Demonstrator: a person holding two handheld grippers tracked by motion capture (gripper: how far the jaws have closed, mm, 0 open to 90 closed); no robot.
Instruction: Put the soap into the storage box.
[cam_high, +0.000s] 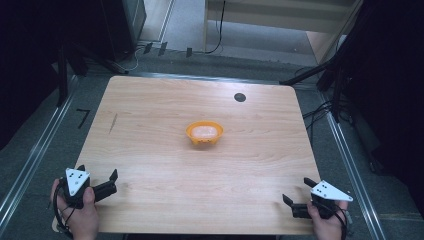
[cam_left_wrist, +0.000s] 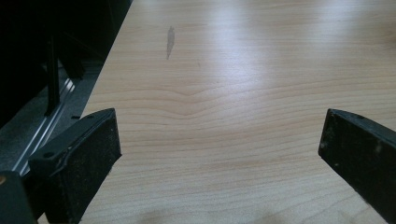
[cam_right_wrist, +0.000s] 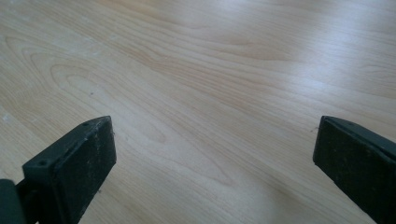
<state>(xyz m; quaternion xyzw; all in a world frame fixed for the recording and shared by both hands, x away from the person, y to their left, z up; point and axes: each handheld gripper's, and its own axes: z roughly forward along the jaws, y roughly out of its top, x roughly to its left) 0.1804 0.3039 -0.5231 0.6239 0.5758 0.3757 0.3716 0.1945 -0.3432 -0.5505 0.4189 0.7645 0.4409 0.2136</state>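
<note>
An orange bowl (cam_high: 204, 132) with something pale pink inside sits near the middle of the wooden table (cam_high: 165, 170). My left gripper (cam_high: 97, 175) rests at the front left corner, held by a hand, jaws wide apart with nothing between them. In the left gripper view that gripper (cam_left_wrist: 219, 135) frames bare wood. My right gripper (cam_high: 297, 191) is at the front right edge, also open and empty. Seen from the right gripper view, the right gripper (cam_right_wrist: 215, 140) has only table grain between its jaws. Both stand far from the bowl.
A small dark round disc (cam_high: 240, 97) lies on the table's far right part. A dark streak (cam_high: 113, 123) marks the wood at the left, also the streak (cam_left_wrist: 170, 41). Black stands and cables surround the table; metal rails (cam_high: 35, 150) run along the floor.
</note>
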